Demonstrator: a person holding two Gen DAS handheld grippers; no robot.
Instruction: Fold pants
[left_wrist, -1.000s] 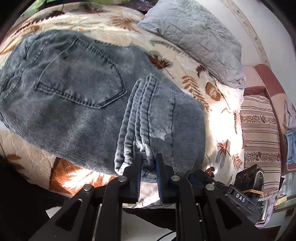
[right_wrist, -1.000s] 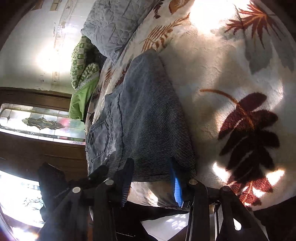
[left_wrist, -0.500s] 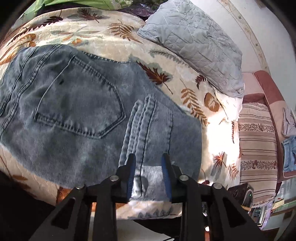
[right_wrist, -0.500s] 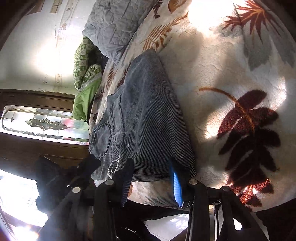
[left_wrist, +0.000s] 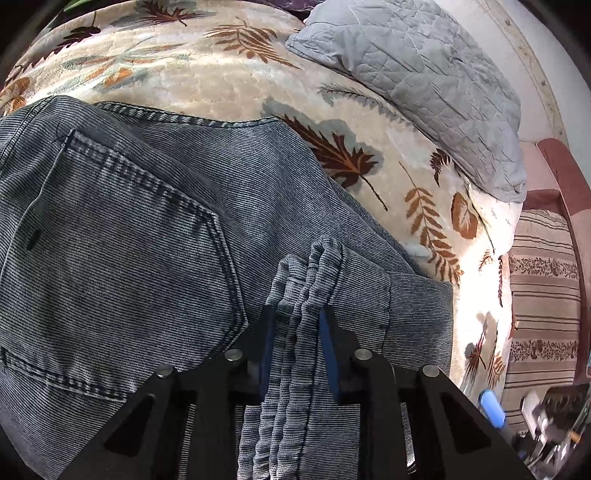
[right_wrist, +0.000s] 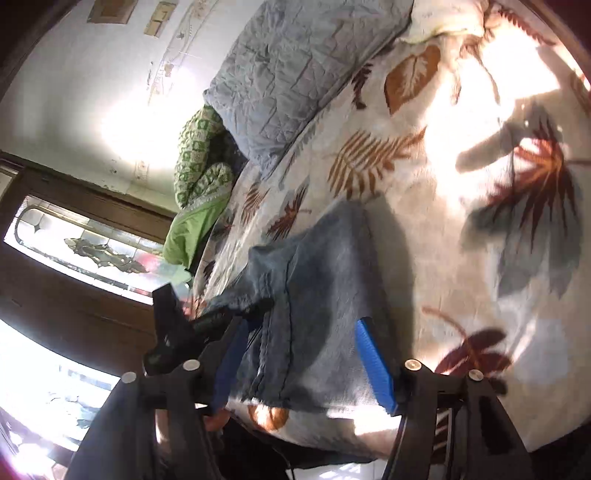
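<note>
the grey-blue jeans (left_wrist: 155, 258) are lying on a bed under a leaf-print blanket (left_wrist: 221, 77), near the front edge, with a back pocket (left_wrist: 122, 243) facing up. they are looking already folded at least once, because the layers are stacked and a bunched ridge of denim (left_wrist: 306, 295) is rising in the middle of the pile.

the left gripper (left_wrist: 295, 332) is pointing steeply down over this ridge. its jaws are closing and the ridge is sitting between the two blue pads, which are touching the cloth on both sides. i judge it is taking this thick fold so that all layers are coming together when the pants are turned over again.

the right gripper (right_wrist: 299, 358) is lower angled, at the near edge of the jeans. its jaws are opening wide, and the cloth edge is lying between the pads, but the pads are standing apart from it, so it is holding nothing. the picture here is blurred, so i cannot tell more about the hem. the left gripper is also showing in this view, dark, at the left side of the fabric.

a grey quilted pillow (left_wrist: 417, 85) is resting at the far end of the bed, well apart from the jeans, so it is not disturbing the folding.
</note>
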